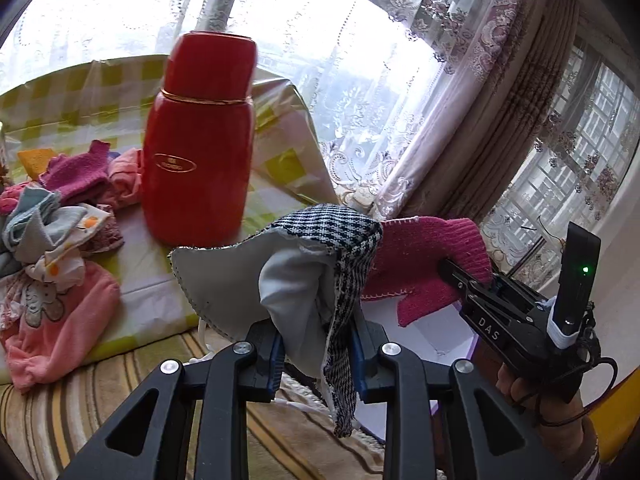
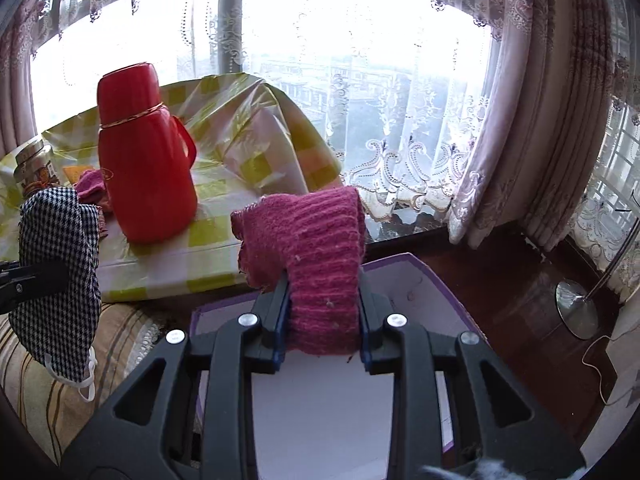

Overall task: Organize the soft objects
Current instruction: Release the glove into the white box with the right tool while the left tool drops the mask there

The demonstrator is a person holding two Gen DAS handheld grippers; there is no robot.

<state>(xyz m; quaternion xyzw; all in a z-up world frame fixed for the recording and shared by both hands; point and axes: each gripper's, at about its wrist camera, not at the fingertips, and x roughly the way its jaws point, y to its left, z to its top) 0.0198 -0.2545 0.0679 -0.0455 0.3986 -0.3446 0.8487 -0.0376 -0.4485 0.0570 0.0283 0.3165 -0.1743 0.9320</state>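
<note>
The left gripper (image 1: 318, 346) is clamped on a checked mask (image 1: 340, 264), held up in the air past the table's near edge. The right gripper (image 2: 324, 320) is clamped on a pink glove (image 2: 320, 240), held over a white box (image 2: 320, 400). On the table (image 1: 152, 272), a red flask (image 1: 200, 140) stands near the near edge. A pile of clothes (image 1: 52, 220) lies just left of the flask.
</note>
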